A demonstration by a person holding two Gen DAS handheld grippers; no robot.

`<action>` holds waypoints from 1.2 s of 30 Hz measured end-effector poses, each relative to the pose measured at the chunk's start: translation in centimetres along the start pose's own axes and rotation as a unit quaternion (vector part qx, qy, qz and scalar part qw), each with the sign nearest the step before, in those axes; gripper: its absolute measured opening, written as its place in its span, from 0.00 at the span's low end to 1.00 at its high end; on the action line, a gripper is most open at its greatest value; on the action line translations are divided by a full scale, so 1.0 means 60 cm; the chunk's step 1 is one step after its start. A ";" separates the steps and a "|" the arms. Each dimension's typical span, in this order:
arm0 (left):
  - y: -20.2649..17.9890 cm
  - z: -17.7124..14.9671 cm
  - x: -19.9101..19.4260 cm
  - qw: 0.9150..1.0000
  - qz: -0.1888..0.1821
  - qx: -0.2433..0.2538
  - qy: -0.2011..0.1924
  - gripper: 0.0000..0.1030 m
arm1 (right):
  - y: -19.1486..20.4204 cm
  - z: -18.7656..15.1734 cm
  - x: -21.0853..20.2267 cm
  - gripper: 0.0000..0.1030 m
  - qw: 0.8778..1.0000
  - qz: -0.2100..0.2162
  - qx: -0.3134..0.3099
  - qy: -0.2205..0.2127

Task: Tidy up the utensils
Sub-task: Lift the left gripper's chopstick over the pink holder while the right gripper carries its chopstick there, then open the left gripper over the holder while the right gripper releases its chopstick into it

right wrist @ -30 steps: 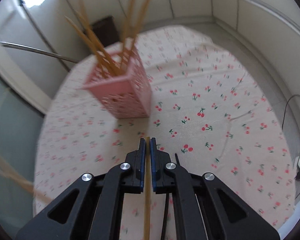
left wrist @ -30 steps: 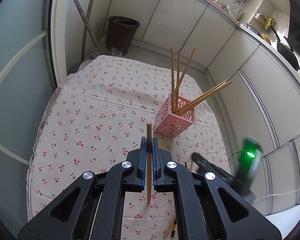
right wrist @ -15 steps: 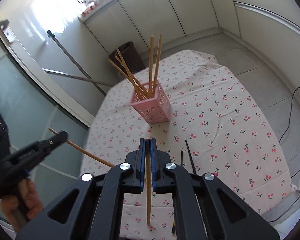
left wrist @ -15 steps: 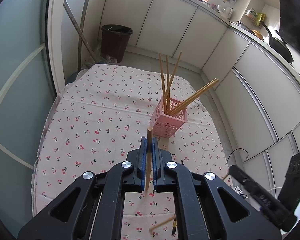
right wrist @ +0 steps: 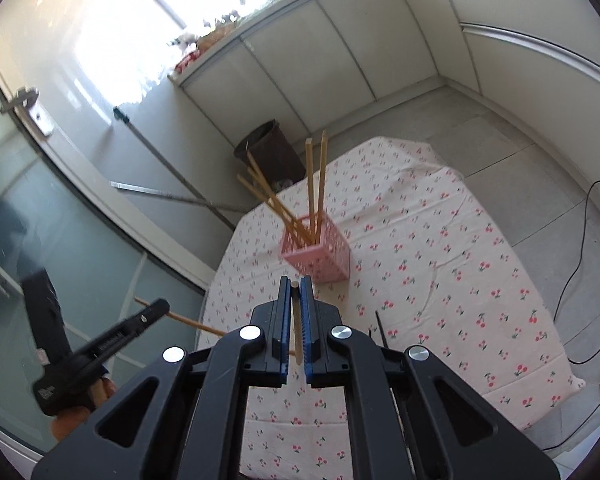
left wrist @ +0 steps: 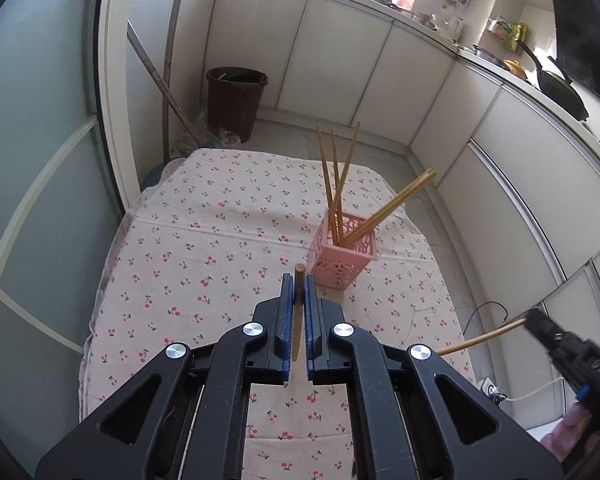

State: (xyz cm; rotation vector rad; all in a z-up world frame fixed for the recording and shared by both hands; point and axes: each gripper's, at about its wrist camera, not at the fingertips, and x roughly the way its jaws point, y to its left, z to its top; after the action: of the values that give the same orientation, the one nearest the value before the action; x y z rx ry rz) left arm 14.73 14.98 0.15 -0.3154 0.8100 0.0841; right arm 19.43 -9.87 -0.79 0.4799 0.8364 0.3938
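A pink perforated holder (left wrist: 343, 258) stands on the cherry-print tablecloth (left wrist: 220, 248) with several wooden chopsticks (left wrist: 336, 184) leaning in it. My left gripper (left wrist: 299, 286) is shut on a wooden chopstick (left wrist: 298, 312), held high above the table, near side of the holder. My right gripper (right wrist: 296, 288) is shut on another wooden chopstick (right wrist: 297, 328), also high above the table. The holder (right wrist: 316, 256) shows ahead of it. Each gripper appears in the other's view, right gripper (left wrist: 560, 344) and left gripper (right wrist: 100, 348).
A dark chopstick (right wrist: 380, 326) lies on the cloth near the right gripper. A brown bin (left wrist: 236, 100) stands on the floor behind the table. White cabinets (left wrist: 340, 60) line the wall. A cable (right wrist: 580, 240) runs on the floor at right.
Both grippers have risen and pulled back from the holder, each still holding its chopstick. The table and holder look smaller and farther away.
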 end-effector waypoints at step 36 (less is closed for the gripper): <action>0.040 0.064 -0.036 0.988 -0.020 -0.137 -0.075 0.38 | 0.078 0.223 0.034 0.05 0.994 -0.043 -0.031 -0.098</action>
State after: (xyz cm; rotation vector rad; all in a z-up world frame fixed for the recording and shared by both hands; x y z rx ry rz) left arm 15.43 18.55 3.61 -0.5774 0.6416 0.1812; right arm 30.43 -8.31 8.25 0.4152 0.6499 0.2876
